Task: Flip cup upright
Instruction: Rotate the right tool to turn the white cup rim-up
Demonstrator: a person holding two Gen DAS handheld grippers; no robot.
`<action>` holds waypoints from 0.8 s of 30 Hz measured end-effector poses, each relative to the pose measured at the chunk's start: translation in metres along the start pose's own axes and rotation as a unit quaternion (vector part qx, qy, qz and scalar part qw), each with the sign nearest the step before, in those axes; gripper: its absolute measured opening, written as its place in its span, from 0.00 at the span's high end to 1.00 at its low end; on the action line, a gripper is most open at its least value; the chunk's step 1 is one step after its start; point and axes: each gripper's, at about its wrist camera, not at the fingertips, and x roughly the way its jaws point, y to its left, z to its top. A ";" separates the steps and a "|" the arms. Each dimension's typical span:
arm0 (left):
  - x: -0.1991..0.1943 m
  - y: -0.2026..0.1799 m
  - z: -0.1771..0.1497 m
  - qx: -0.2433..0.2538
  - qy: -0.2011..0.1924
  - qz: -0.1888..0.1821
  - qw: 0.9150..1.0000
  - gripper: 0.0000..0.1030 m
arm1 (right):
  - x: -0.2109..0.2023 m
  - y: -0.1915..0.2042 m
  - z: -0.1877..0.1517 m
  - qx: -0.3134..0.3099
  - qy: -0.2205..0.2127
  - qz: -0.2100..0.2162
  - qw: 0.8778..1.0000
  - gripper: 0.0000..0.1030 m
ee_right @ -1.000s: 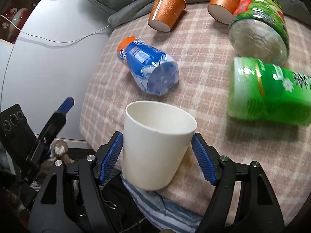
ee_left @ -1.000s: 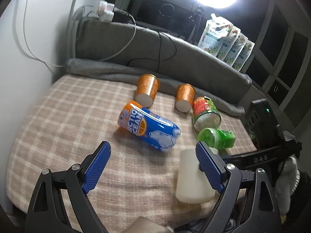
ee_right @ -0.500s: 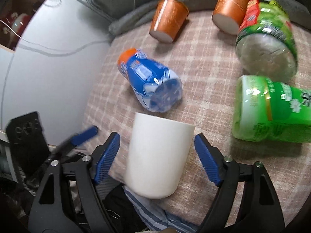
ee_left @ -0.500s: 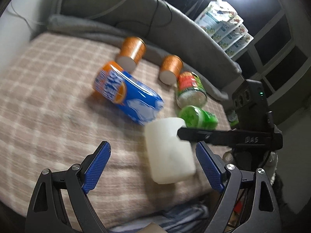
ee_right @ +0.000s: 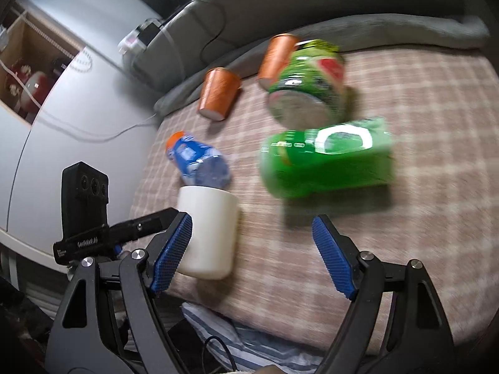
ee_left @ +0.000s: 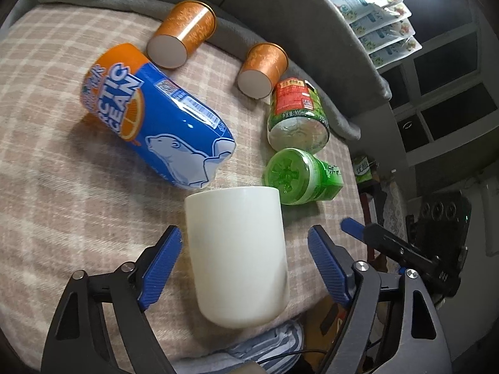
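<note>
My left gripper is wide open around the white cup, one pad on each side and neither touching it. The cup stands at the near edge of the checked blanket, close to the drop-off. I cannot see into it from here, so I cannot tell which end is up; the top face looks flat and closed, so I judge it mouth-down.

My right gripper is also wide open and holds nothing; the cup sits just off its left pad, outside the jaws.

To do the flip well, I'd close the left pads squarely at mid-height of the wall, lift clear of the blanket before turning, and roll my wrist away from the blue bottle and the green bottle, both just beyond the cup. The soft blanket may let it tip, so I'd set it down further in from the edge and release only once it sits flat.
</note>
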 end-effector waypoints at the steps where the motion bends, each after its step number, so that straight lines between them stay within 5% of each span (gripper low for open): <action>1: 0.002 0.000 0.001 0.001 0.003 0.000 1.000 0.21 | -0.003 -0.005 -0.001 0.006 -0.003 -0.001 1.000 0.20; 10: 0.013 0.001 0.006 0.002 0.011 0.008 1.000 0.33 | -0.007 -0.026 -0.004 0.032 -0.011 -0.009 0.999 0.20; 24: 0.027 -0.003 0.010 0.010 0.031 0.007 0.999 0.29 | -0.008 -0.029 -0.006 0.040 -0.013 -0.013 0.999 0.20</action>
